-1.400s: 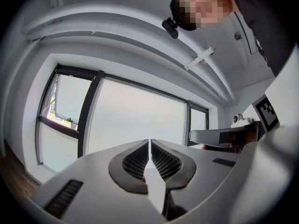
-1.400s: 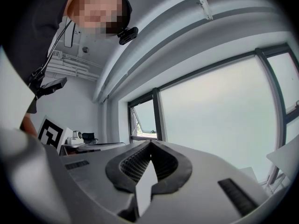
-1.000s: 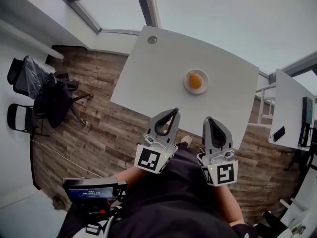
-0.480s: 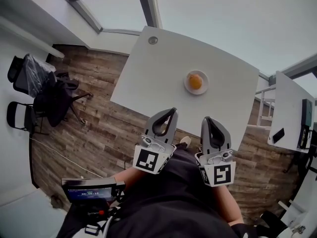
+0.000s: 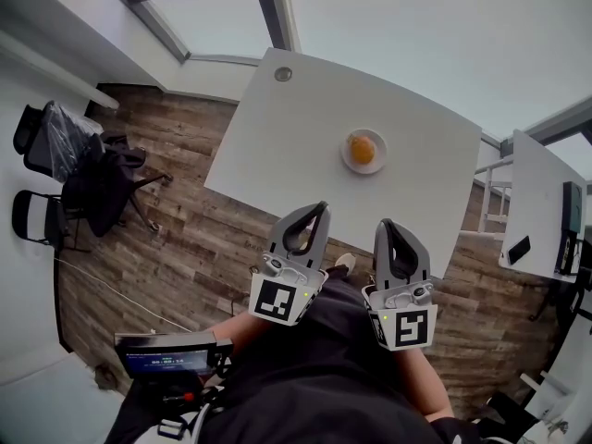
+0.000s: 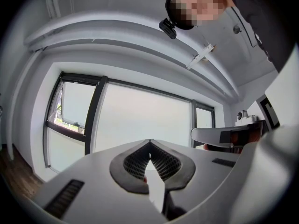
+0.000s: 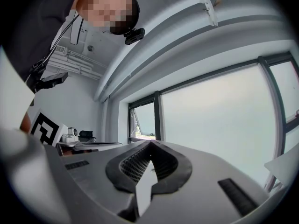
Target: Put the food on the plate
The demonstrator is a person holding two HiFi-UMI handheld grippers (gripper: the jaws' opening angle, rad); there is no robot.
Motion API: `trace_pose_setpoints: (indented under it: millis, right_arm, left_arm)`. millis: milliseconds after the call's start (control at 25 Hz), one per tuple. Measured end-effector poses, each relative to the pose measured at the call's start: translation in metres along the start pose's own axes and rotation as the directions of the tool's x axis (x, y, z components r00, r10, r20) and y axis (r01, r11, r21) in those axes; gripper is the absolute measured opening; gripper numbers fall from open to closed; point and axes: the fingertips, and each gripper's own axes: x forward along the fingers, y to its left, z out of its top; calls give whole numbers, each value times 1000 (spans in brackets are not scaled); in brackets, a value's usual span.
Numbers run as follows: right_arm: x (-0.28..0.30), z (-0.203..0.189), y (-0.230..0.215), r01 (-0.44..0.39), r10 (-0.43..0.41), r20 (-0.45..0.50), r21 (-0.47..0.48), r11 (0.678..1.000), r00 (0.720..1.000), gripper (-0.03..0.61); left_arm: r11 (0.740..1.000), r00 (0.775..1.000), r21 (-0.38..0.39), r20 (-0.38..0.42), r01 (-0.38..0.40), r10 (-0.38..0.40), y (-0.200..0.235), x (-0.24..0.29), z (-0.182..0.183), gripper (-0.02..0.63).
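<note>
In the head view an orange round piece of food lies on a small white plate on the white table. Both grippers are held near the person's body, short of the table's near edge. My left gripper is shut with nothing in it, tips touching. My right gripper is shut and empty too. In the left gripper view the left gripper points up at a window. The right gripper in its own view also faces windows. Neither gripper view shows the plate.
Dark office chairs stand on the wood floor at the left. A second white table with dark devices is at the right. A round grommet sits at the table's far corner. A handheld screen hangs by the person's left side.
Both grippers have drifted slightly down and left in the head view, staying shut. The plate and food have not moved on the table.
</note>
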Motion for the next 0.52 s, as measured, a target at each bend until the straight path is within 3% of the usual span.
trace_pose_setpoints:
  millis: [520]
  right_arm:
    - [1,-7,-1,-14,14,-19,8,1000,1000,5]
  left_arm:
    - [999,999,-27,-30,-28,27,3,-1,-8,6]
